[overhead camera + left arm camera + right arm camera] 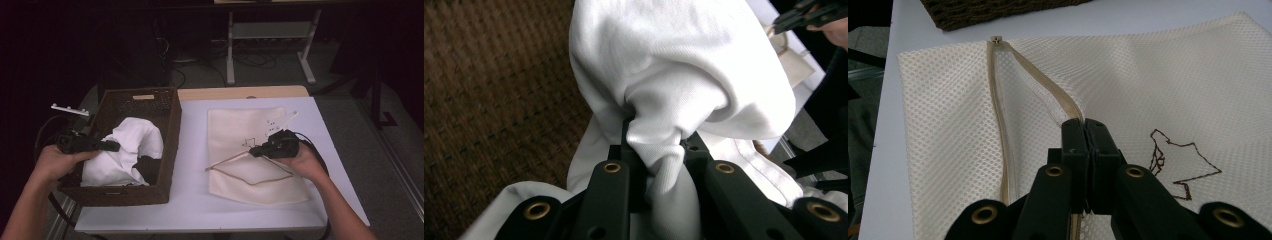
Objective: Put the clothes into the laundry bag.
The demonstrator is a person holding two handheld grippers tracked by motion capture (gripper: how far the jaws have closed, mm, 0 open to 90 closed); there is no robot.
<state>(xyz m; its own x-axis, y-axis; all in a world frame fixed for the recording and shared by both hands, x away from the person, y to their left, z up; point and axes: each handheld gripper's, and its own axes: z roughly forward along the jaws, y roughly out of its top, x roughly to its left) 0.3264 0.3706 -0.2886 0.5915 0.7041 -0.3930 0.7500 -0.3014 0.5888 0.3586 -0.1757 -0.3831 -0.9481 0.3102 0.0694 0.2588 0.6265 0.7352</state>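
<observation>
Down on the white table (190, 200), a dark woven basket (170, 125) sits at the left and a cream mesh laundry bag (235, 127) lies flat at the right, the two well apart with bare tabletop between them.

Inside the basket is a bunched white garment (131, 145), with something dark tucked against its lower right edge (too dim to tell what it is). The left gripper (107, 146) reaches into the basket from the left side, held in the person's left hand (56, 162). In the left gripper view its jaws are pinching a twisted fold of the white garment (664, 90), the cloth squeezed into a narrow neck between them and ballooning out above. The brown weave of the basket (494, 100) fills the background on that side.

The right gripper (256, 150) rests over the middle of the laundry bag, gripped by the right hand (300, 160). In the right gripper view its jaws are pressed together on the upper edge of the bag's zipper opening (1048, 85), lifting that edge a little so the opening gapes into a long slit. The zipper pull (996, 39) sits at the far end of the opening, near the bag's corner closest to the basket. A thin brown outline drawing (1180, 162) is printed on the mesh just beside the jaws.
</observation>
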